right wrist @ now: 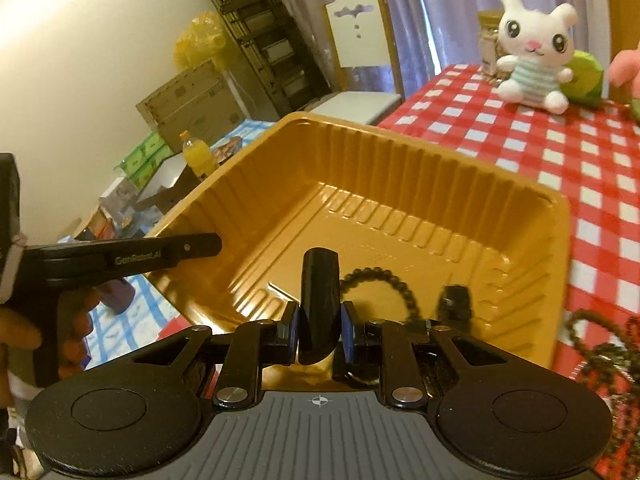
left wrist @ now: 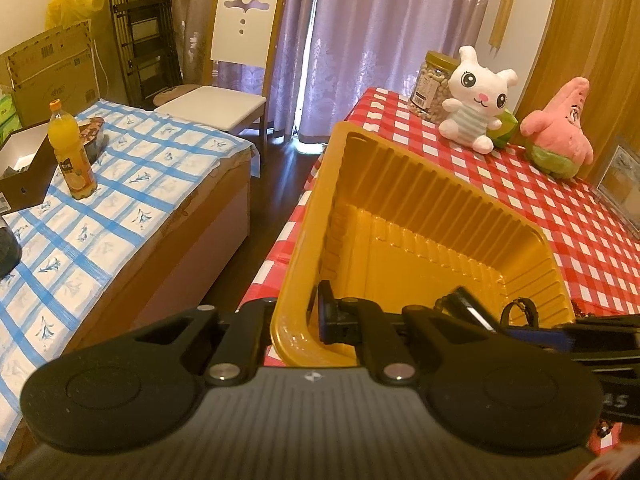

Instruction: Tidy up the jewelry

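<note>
My right gripper (right wrist: 319,330) has its fingers (right wrist: 291,330) pinching a smooth black cylindrical piece (right wrist: 319,300), which stands upright between the blue pads and pokes out over the near part of the gold tray (right wrist: 400,168). Just to the right of that piece, a black beaded bracelet (right wrist: 386,282) lies curled on the tray floor, with a small dark item (right wrist: 454,300) beside it; I cannot tell what that item is.

My left gripper (left wrist: 298,322) grips the tray's near-left rim: one finger (left wrist: 332,316) sits inside the wall and the other outside, clamped on the plastic. In the left wrist view the tray (left wrist: 420,200) looks tilted up from the red-checked bench (left wrist: 580,240). More dark beaded strands (right wrist: 600,344) lie on the cloth just right of the tray, outside it. A white plush rabbit (left wrist: 478,100) and a pink plush star (left wrist: 560,128) sit at the far end of the bench.
</note>
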A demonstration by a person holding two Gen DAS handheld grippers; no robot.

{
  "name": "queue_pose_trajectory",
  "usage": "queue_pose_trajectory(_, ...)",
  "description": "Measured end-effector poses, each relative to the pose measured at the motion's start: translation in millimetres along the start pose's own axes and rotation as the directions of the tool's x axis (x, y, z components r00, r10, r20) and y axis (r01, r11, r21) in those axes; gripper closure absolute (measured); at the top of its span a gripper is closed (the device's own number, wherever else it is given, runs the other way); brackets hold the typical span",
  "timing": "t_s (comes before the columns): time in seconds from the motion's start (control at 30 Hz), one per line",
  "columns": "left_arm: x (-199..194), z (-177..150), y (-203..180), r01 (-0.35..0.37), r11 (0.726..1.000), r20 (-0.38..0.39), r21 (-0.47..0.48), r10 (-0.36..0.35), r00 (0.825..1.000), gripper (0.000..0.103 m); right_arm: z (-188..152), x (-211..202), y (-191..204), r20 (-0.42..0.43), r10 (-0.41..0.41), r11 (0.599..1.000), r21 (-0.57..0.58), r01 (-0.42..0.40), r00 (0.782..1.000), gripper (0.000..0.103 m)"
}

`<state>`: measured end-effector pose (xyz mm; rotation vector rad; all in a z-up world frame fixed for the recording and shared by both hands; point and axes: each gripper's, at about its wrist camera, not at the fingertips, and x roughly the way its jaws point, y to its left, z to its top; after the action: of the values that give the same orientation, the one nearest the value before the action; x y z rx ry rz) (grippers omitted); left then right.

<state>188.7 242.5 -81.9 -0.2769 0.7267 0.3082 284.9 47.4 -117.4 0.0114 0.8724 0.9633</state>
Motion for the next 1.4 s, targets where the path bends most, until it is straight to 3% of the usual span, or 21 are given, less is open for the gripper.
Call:
queue_pose_trajectory(0.4, 1, 1, 1, 0.018, 1.000, 0.006, -0.002, -0.018, 1.000, 0.098, 1, 25, 4, -0.029, 0.027, 0.999, 0.043, -0.026, 0.999, 0.081)
queue_pose_trajectory(0.57, 2, 1, 1, 0.020, 1.000, 0.002, -0.006, -0.020, 1.000, 0.098, 1, 18, 0, -0.015, 0.030, 0.996, 0.085, -0.029, 0.999, 0.059)
queue_pose_trajectory(0.8, 2, 1, 1, 0.020, 1.000, 0.004, -0.004, -0.020, 1.000, 0.098, -10, -17, -5, 0.021, -0.003, 0.995, 0.101, 0.001, 1.000, 0.059)
queue_pose_trajectory(1.13, 5, 5, 0, 0.018, 1.000, 0.005, 0.006, -0.018, 1.000, 0.098, -50, -104, -50, 0.102, -0.171, 0.955, 0.260, 0.140, 0.980, 0.058)
queue_pose_trajectory(1.4, 5, 6, 1, 0.013, 1.000, 0.001, 0.008, -0.013, 1.000, 0.097, -87, -154, -89, 0.056, -0.340, 0.896, 0.322, 0.305, 0.939, 0.059)
